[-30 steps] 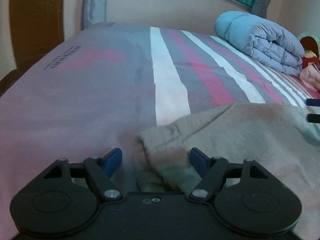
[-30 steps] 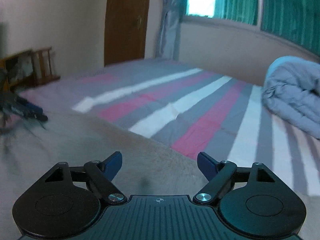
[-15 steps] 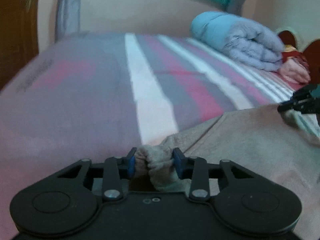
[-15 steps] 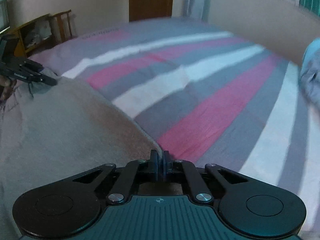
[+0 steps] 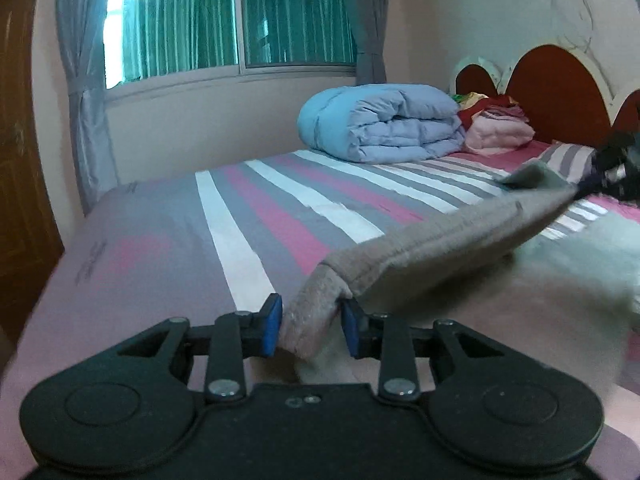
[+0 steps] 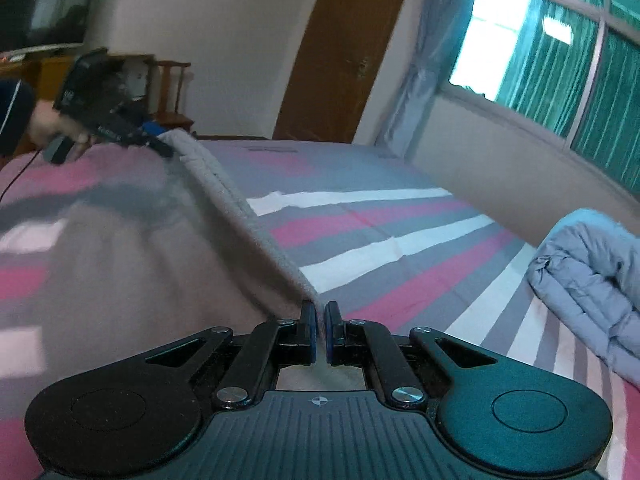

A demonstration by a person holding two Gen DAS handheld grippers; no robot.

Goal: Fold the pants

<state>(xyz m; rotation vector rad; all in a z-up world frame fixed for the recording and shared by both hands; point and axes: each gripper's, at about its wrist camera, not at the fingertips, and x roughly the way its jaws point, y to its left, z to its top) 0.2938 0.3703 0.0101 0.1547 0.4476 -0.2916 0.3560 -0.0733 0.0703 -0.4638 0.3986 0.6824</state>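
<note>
Pants (image 5: 448,240): grey-beige, lifted off the striped bed (image 5: 256,216) and stretched taut between my two tools. My left hand-held gripper (image 5: 310,326): clenched on a bunched corner. My right hand-held gripper (image 6: 319,334): pinched tight on the other edge. Folded blue duvet (image 5: 384,128): at 1 o'clock, on the bed. Window (image 5: 236,16): at 12 o'clock.

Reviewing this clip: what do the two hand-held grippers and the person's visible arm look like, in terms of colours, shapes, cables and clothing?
Both are black. The left hand-held gripper and the right hand-held gripper have blue pads on hinged black links with silver pivot screws, flanked by two round housings. The right one's body is ribbed, with a small crosshair mark. In the right wrist view, the left tool shows white lettering, a thin dark cable and a dark sleeve.
</note>
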